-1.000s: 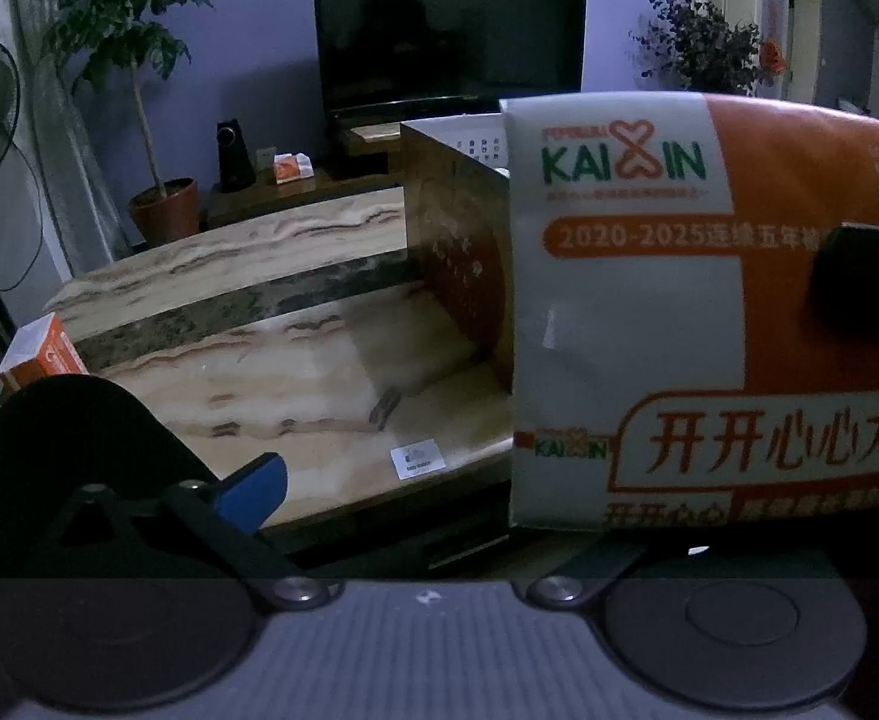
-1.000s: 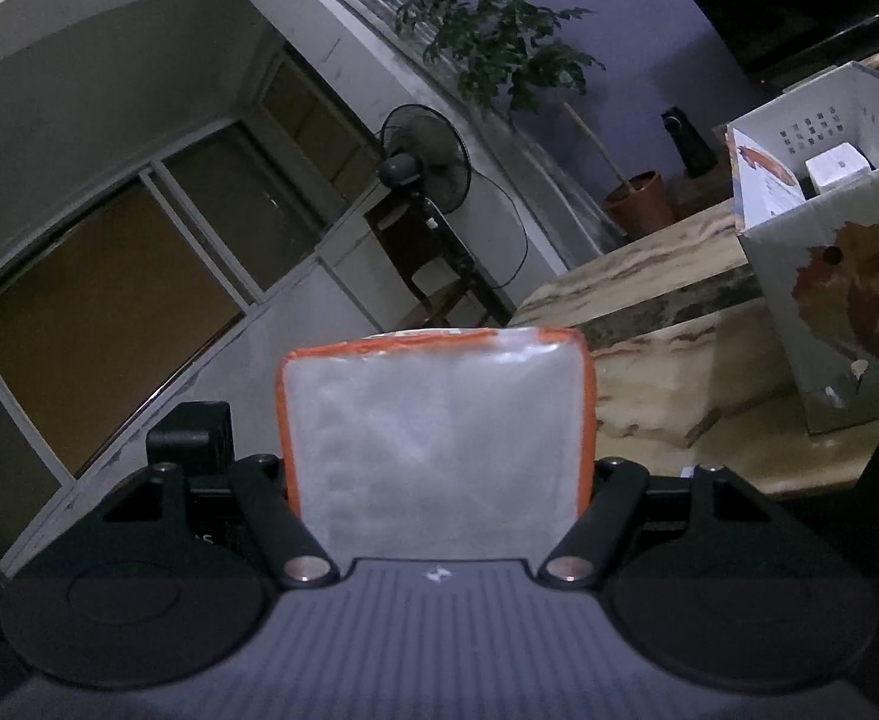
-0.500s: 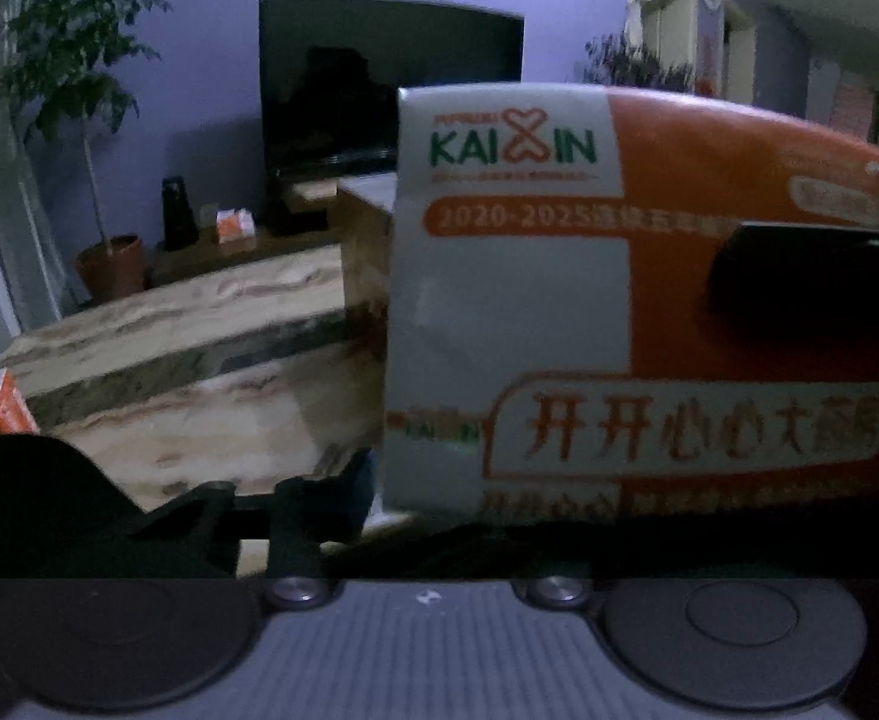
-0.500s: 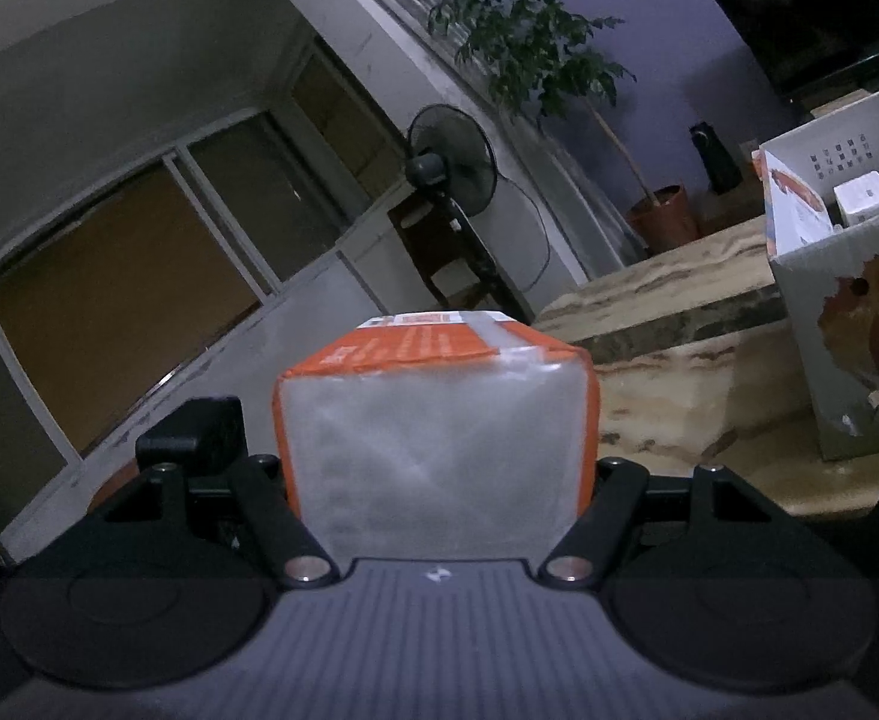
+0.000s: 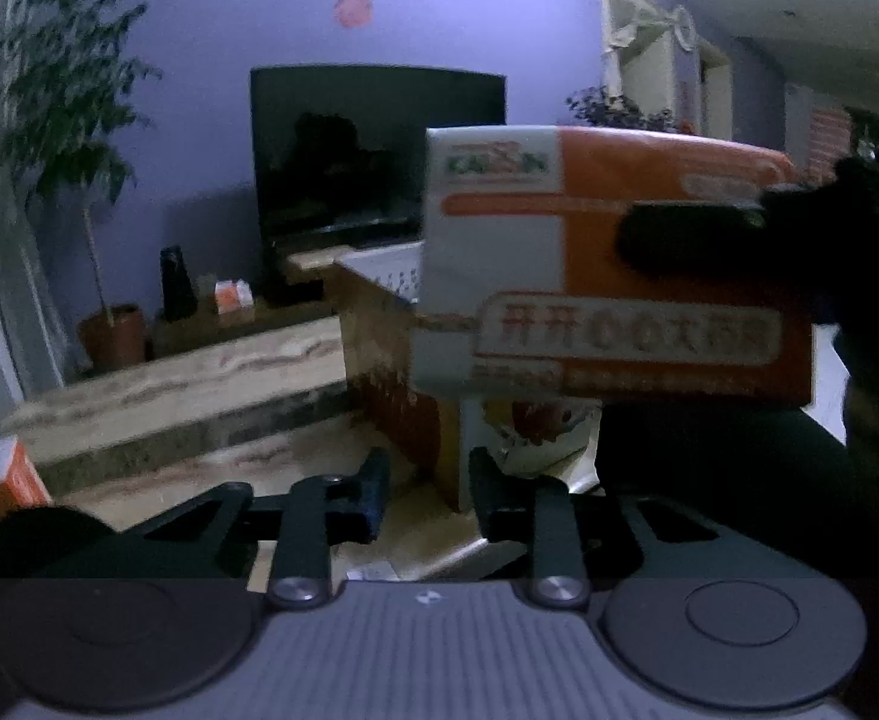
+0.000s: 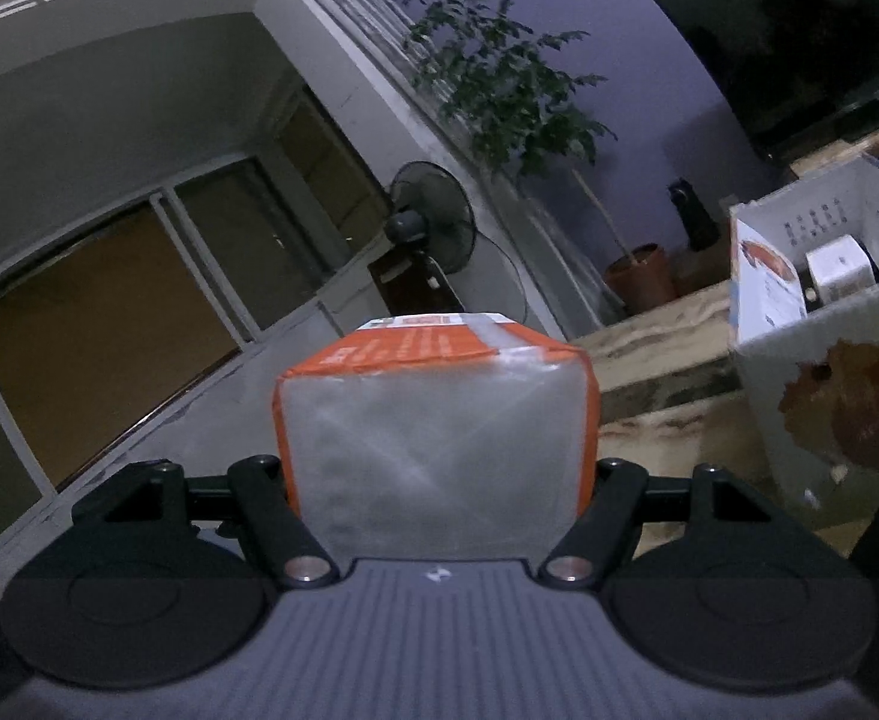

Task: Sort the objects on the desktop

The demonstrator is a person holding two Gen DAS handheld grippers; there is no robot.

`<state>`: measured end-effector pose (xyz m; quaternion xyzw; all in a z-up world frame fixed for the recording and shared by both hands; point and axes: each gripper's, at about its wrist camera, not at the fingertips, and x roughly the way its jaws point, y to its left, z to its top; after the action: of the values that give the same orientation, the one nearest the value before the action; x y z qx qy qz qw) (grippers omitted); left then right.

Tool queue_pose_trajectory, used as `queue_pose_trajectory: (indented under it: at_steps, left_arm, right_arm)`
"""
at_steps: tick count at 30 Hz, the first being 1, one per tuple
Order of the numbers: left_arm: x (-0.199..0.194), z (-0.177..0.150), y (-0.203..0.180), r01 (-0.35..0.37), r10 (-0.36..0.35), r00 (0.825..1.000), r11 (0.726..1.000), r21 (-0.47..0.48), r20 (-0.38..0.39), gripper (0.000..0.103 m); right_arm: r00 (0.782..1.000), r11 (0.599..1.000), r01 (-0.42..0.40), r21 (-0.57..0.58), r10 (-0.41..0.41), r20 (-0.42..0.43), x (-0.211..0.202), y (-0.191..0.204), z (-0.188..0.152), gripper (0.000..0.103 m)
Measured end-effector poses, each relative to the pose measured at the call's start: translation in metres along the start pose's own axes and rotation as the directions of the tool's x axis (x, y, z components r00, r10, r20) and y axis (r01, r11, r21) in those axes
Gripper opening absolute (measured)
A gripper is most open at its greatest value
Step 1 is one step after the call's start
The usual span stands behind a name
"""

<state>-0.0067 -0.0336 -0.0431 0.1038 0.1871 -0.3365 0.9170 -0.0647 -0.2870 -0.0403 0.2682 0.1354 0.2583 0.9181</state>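
Dim room, bluish cast. Ahead of me a purple painted wall point(image 5: 211, 90) with a large dark flat television point(image 5: 373, 150) against it, screen off. Left of it a leafy green tree point(image 5: 67, 90) in a terracotta pot point(image 5: 112, 336), and a small black speaker point(image 5: 175, 285) on a low wooden cabinet point(image 5: 247, 324). Near me, the beige veined marble table point(image 5: 187, 384). From my right side: a black standing fan point(image 6: 433, 228) and wide sliding windows point(image 6: 139, 300), dark amber behind the glass.

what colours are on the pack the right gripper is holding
Orange and white, with green lettering on the pack; the left wrist view shows it best.
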Motion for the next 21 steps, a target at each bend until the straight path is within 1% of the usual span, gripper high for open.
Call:
queue_pose_trajectory:
  at_steps: [1, 2, 4, 5, 7, 10, 12, 15, 21]
  left_arm:
    - [-0.001, 0.0, 0.001, 0.007, -0.007, 1.0, 1.0, 0.005, 0.017, 0.017]
    - [-0.003, 0.0, 0.002, 0.018, -0.018, 0.999, 1.0, 0.006, 0.044, 0.013]
    - [-0.009, -0.001, 0.005, 0.038, -0.039, 0.992, 0.999, 0.005, 0.124, 0.013]
    - [-0.011, -0.002, 0.006, 0.045, -0.045, 0.988, 0.999, 0.006, 0.149, 0.012]
    - [-0.011, -0.003, 0.007, 0.059, -0.06, 0.983, 0.998, 0.009, 0.176, 0.009]
    - [-0.009, -0.003, 0.01, 0.116, -0.113, 0.971, 0.993, 0.001, 0.209, 0.004]
    - [-0.007, -0.002, 0.01, 0.136, -0.134, 0.966, 0.991, 0.003, 0.223, 0.003]
    - [0.002, 0.0, 0.008, 0.103, -0.104, 0.974, 0.995, 0.012, 0.202, 0.001]
    - [0.007, -0.002, 0.003, 0.079, -0.084, 0.985, 0.996, 0.036, 0.153, 0.0]
  right_arm:
    - [1.0, 1.0, 0.001, -0.01, -0.001, 0.004, 0.001, 0.0, 0.002, 0.073]
    - [1.0, 1.0, 0.003, -0.02, -0.003, 0.007, 0.002, -0.001, 0.003, 0.073]
    - [1.0, 0.999, 0.016, -0.033, -0.016, 0.012, 0.004, -0.004, 0.005, 0.073]
    - [1.0, 0.999, 0.024, -0.027, -0.023, 0.015, 0.005, -0.007, 0.005, 0.073]
    - [0.999, 0.999, 0.035, 0.004, -0.035, 0.023, 0.006, -0.016, 0.005, 0.073]
    - [0.998, 0.998, 0.045, 0.042, -0.046, 0.037, 0.004, -0.025, 0.003, 0.073]
    - [0.998, 0.998, 0.035, 0.051, -0.038, 0.059, 0.001, -0.026, 0.004, 0.073]
    - [0.997, 0.998, 0.033, 0.054, -0.037, 0.064, 0.0, -0.026, 0.006, 0.073]
    - [0.999, 0.999, 0.007, 0.035, -0.009, 0.04, 0.006, -0.019, 0.01, 0.073]
